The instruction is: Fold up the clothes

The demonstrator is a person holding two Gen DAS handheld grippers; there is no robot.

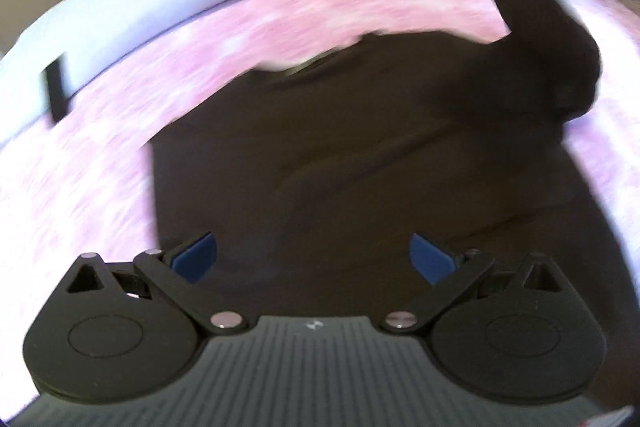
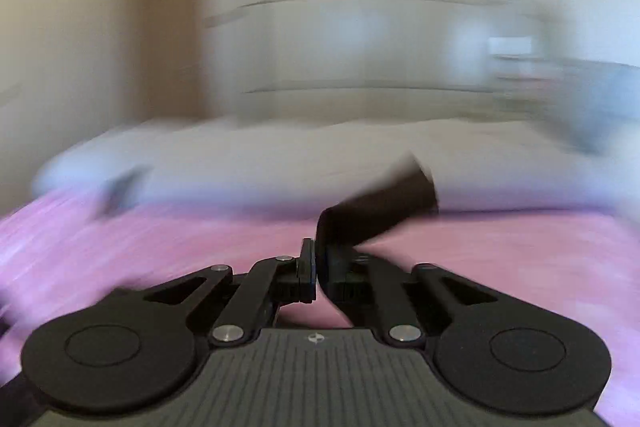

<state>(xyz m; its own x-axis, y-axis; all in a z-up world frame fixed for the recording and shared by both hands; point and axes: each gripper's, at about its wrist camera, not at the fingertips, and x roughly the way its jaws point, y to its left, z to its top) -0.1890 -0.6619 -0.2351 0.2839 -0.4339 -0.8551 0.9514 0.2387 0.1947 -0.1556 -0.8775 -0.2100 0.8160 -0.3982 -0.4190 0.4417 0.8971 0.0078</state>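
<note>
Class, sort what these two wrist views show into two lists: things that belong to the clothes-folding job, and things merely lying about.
Belonging to the job:
- dark garment, spread on the pink bedspread
- left gripper, open above it
- right gripper, shut on a lifted part of the garment

Merely there:
- white bedding beyond the pink cover
- pale cupboards behind, blurred

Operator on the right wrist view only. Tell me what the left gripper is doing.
Observer: The left gripper is open, its blue pads spread apart and holding nothing.
Operator: Report what lies under it.
Observer: The dark garment, spread over the pink bedspread.
Operator: My right gripper is shut on a dark strip. Say where that strip leads.
Observer: In the left wrist view, a dark strip rises from the garment's far right corner toward the top of the frame; blur hides its end.
</note>
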